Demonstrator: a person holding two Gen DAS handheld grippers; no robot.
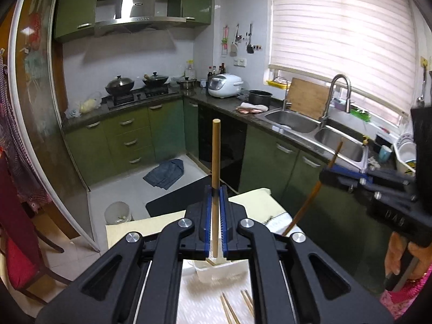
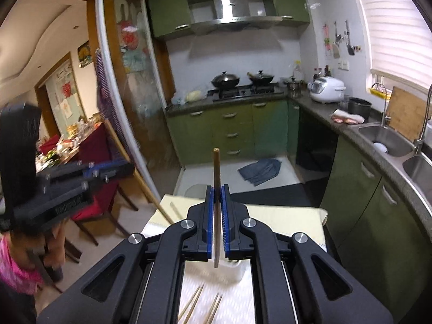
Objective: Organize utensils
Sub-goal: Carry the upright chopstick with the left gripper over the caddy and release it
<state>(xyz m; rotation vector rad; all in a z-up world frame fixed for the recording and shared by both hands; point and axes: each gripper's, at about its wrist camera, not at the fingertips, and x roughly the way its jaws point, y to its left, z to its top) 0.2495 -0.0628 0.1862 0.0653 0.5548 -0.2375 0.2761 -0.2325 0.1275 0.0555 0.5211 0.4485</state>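
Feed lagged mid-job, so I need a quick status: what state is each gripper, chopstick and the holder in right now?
Left gripper: shut on a chopstick.
Left chopstick: held upright above the holder.
Right gripper: shut on a chopstick.
Right chopstick: held upright.
White holder: standing on the table, sticks inside.
Loose chopsticks: lying on the cloth.

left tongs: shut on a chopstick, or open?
Shut. The left tongs have both blue pads pressed against a chopstick, which stands upright between them, its lower end over the white holder.
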